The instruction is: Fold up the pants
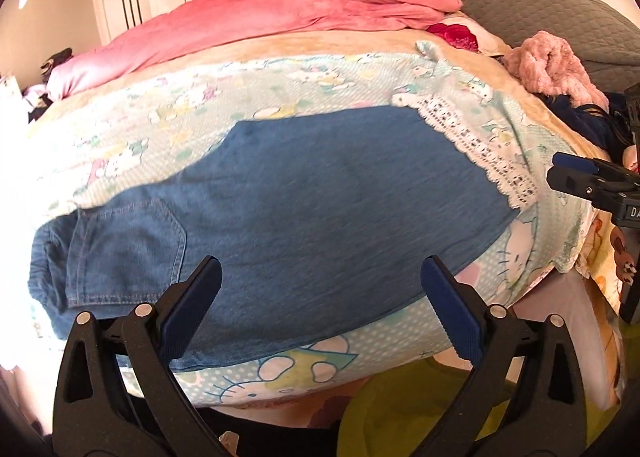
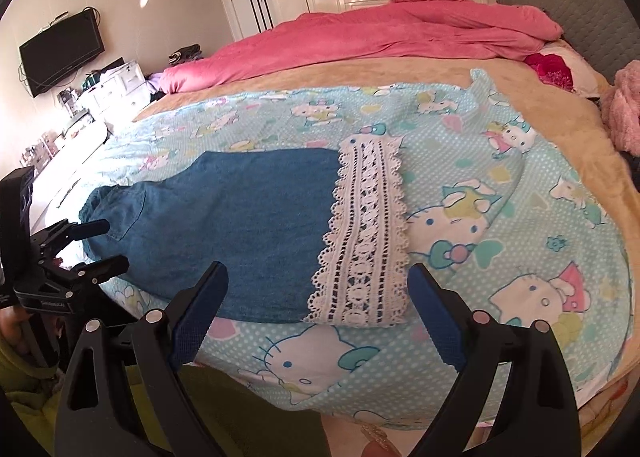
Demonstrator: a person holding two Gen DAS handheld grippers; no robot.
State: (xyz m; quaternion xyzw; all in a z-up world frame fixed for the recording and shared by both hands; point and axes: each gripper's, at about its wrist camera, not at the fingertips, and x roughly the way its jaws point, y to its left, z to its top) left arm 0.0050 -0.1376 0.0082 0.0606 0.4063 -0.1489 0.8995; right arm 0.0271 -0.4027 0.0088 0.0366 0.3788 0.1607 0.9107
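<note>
**A:** So what's on the bed? Count it out for me.

**B:** One pair of blue denim pants with a white lace hem [image 2: 224,225], lying flat on the light-blue cartoon-cat sheet [image 2: 500,225]. They look folded lengthwise already, one leg over the other, so I only see one lace band [image 2: 366,233] and one back pocket [image 1: 128,249]. Two black two-finger grippers with blue pads: the left gripper [image 1: 320,309] sits over the pants' near edge toward the waist end, the right gripper [image 2: 318,319] over the near edge by the lace. Both have jaws spread wide, gripping nothing.

**A:** Anything hard to make out?

**B:** The waistband bunches up and blurs in the left wrist view. Beyond the pants there's one rumpled pink duvet [image 2: 380,33], and a fluffy pink garment [image 1: 556,65] past the lace end, cut off in the right view. Dark clothes beside it, can't tell what they are.
</note>
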